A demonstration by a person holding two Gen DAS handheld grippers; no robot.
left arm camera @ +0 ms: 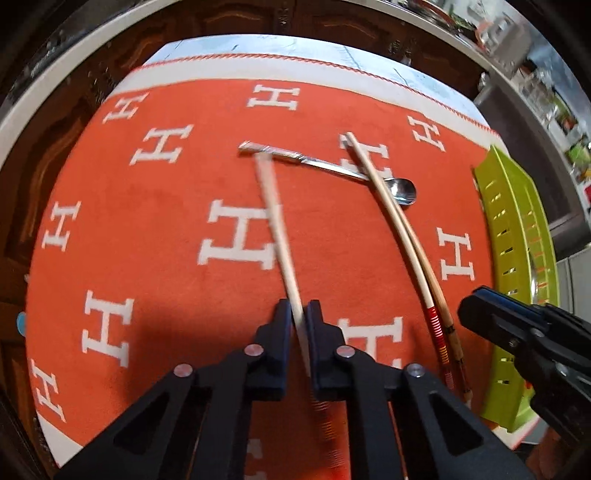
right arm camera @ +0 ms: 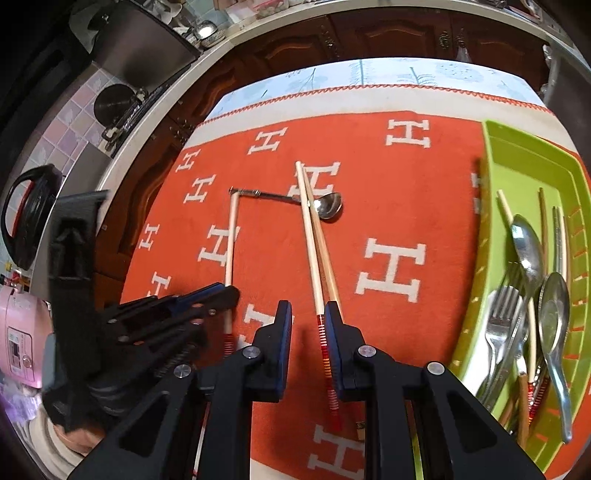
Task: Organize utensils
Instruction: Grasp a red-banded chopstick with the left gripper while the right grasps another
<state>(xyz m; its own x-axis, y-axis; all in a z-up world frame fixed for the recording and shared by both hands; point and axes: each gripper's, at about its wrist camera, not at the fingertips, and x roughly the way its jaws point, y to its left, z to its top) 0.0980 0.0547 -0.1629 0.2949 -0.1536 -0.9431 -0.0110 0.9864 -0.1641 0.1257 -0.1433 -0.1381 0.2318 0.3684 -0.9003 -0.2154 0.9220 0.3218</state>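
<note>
My left gripper [left arm camera: 298, 314] is shut on a single wooden chopstick [left arm camera: 275, 221], which is blurred and points away over the orange cloth [left arm camera: 147, 221]. A pair of chopsticks [left arm camera: 391, 218] lies across a metal spoon [left arm camera: 400, 190] to the right. In the right wrist view my right gripper [right arm camera: 307, 314] is open, its fingers on either side of the red-banded end of that pair [right arm camera: 316, 240], above the cloth. The spoon [right arm camera: 327, 205] lies beyond. The left gripper [right arm camera: 221, 295] with its chopstick [right arm camera: 231, 240] shows at left.
A green slotted tray [right arm camera: 517, 162] at the right holds several spoons, forks and chopsticks [right arm camera: 532, 295]. It also shows in the left wrist view [left arm camera: 517, 221]. The cloth covers a table; dark wooden cabinets [right arm camera: 369, 33] stand beyond its far edge.
</note>
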